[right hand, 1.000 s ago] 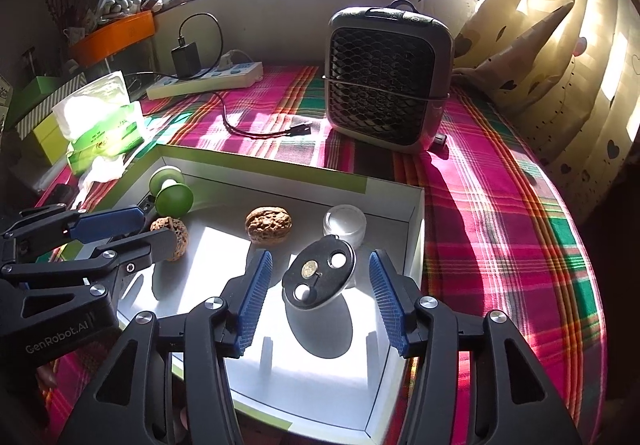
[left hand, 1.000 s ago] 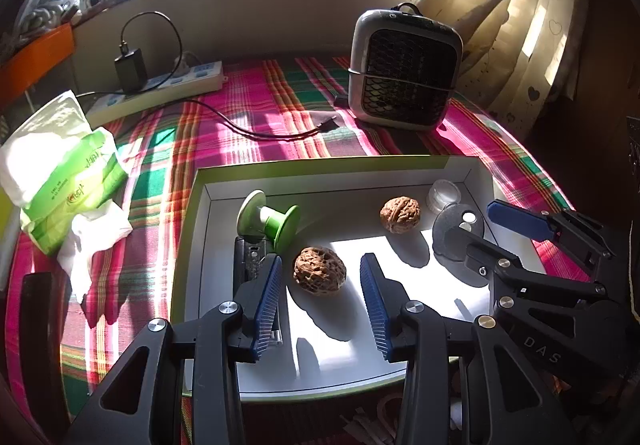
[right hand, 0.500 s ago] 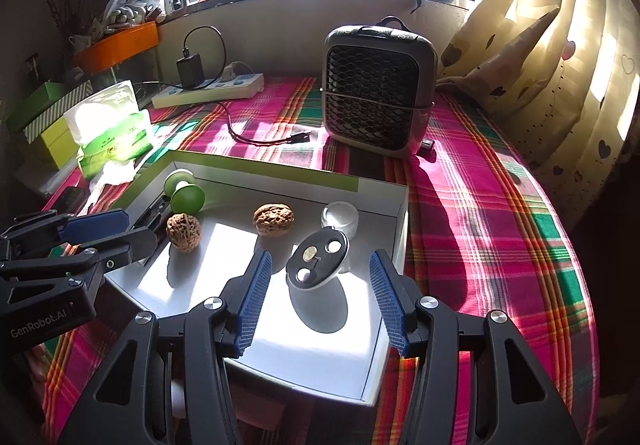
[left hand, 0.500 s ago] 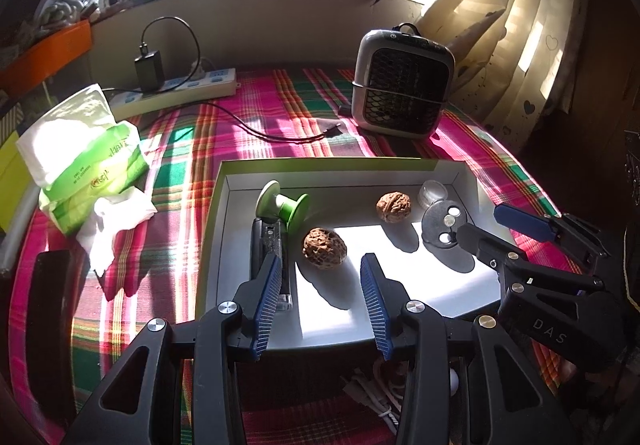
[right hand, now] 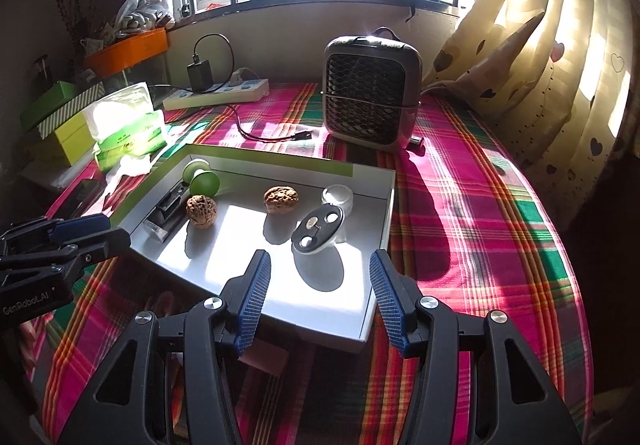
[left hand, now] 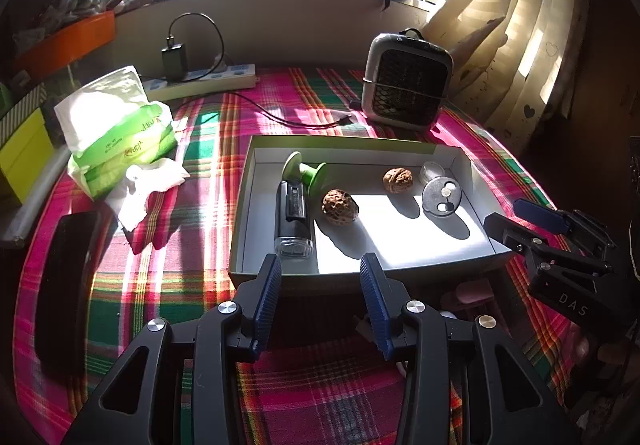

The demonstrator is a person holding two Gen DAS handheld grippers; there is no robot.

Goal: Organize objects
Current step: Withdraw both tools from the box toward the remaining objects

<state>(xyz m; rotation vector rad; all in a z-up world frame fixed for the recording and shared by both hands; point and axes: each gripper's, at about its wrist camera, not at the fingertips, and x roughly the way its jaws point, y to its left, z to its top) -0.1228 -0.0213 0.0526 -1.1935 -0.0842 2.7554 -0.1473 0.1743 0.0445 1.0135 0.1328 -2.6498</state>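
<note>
both claws pulled back from tray (left hand: pixel 460 161) | left claw (left hand: pixel 320 297) released, empty | right claw (right hand: pixel 318 297) released, empty | walnuts (left hand: pixel 340 206), spool (left hand: pixel 304 175) sit ahead in tray | looks sorted, probably done

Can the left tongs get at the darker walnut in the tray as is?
Probably yes. The left tongs stand open and empty before the tray; the darker walnut lies uncovered beyond the low wall.

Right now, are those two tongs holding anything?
Left tongs: open, holding nothing.
Right tongs: open, holding nothing.
</note>
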